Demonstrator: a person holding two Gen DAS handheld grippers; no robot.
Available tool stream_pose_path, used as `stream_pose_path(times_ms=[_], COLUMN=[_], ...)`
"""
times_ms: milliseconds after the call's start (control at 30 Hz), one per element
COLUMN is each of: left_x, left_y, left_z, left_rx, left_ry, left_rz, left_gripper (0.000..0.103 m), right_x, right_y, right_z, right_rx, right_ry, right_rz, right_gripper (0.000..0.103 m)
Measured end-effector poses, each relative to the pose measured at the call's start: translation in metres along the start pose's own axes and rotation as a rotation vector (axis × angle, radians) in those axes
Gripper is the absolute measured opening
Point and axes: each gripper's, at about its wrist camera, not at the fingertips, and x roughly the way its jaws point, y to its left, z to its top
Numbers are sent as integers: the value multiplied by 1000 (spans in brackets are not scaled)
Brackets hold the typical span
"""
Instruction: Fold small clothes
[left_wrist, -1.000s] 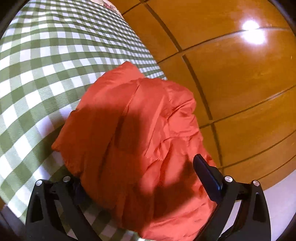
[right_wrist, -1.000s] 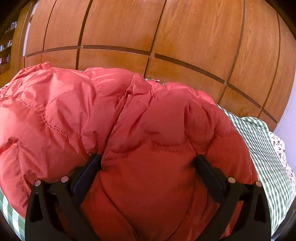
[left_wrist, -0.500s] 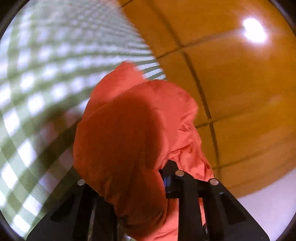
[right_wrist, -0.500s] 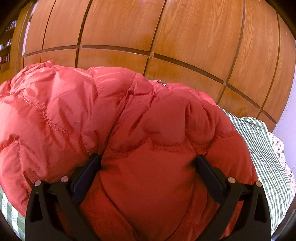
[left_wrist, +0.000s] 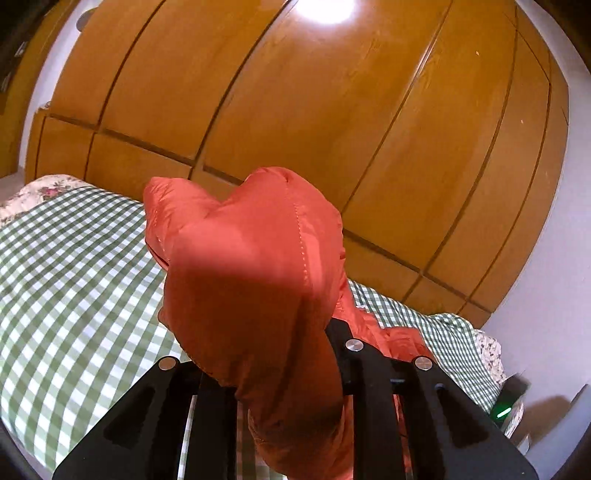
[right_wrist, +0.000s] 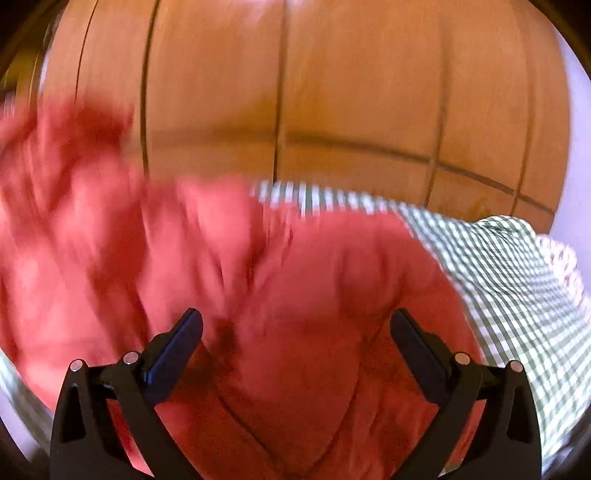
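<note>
Home bedroom; gingham-covered bed (left_wrist: 74, 280), wooden wardrobe doors (left_wrist: 332, 122)

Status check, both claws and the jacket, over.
Left claw shut on jacket, bunch raised. Right claw open, jacket between its fingers. Nothing in the way on bed.

green-and-white checked bedspread (left_wrist: 74, 280) spread out ahead of the tongs, floral sheet (left_wrist: 44, 190) peeking out at its far-left corner, big glossy wooden wardrobe doors (left_wrist: 295, 110) way beyond, small green light (left_wrist: 503, 411) glowing off to the right
</note>
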Motion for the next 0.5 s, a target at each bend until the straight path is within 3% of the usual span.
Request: stream_pose_path(times_ms=[67,133,233,267,367,500], left_x=[1,2,5,11,20,21], left_y=[0,0,-9,-17,-37,-77], left_z=[1,2,1,-3,-12,-14], left_rx=[-13,-12,13,28,127,294], left_ry=[0,0,22,66,83,73], left_rz=[-5,-9,-34,-44,-25,-54], left_gripper=[18,18,18,18,18,18], right_x=[2,24,71,76,78,66], right_y=[7,28,69,77,86,67], right_z=[14,15,-18,-27,-28,-20], right_rx=[21,-31,-153,-172,-214,-164], right_ry=[-17,52,213,215,228,247], right_rz=[46,78,77,65,40,129], right_gripper=[101,101,101,101,101,101])
